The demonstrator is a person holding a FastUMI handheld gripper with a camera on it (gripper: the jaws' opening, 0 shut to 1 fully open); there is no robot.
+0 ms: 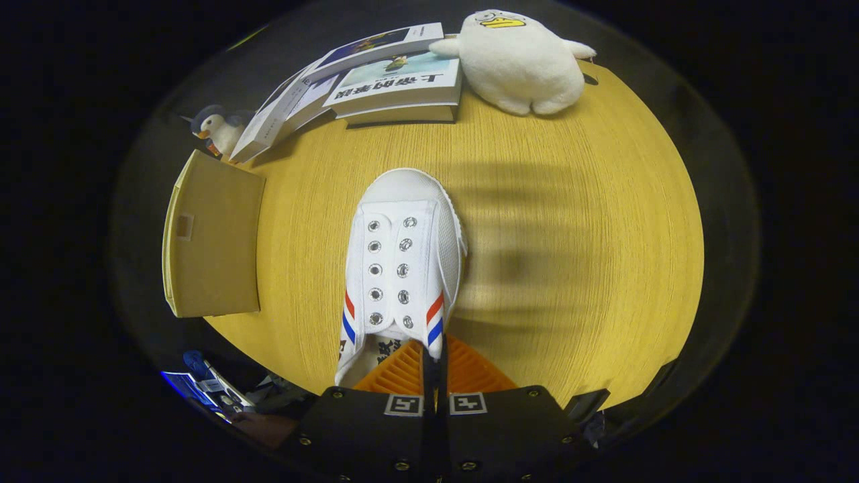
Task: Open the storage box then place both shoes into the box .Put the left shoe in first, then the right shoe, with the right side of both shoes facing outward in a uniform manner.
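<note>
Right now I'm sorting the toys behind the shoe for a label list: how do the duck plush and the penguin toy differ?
The duck plush is far larger than the penguin toy. The duck plush is all white with a yellow bill; the penguin toy has a dark head and back over a white front. The duck plush sits beside the stacked books, beyond the shoe in the gripper; the penguin toy stands behind the cardboard box. Both are bird toys.

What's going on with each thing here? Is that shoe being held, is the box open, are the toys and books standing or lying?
Gripper: fingers closed together, pinching the shoe's heel edge.
White shoe: gripped at the heel, toe pointing away, unlaced.
Storage box: closed, left of the shoe.
Books: lying in a loose pile, shut.
White duck plush: lying on the table, one wing on the books.
Small penguin toy: upright behind the box.
</note>
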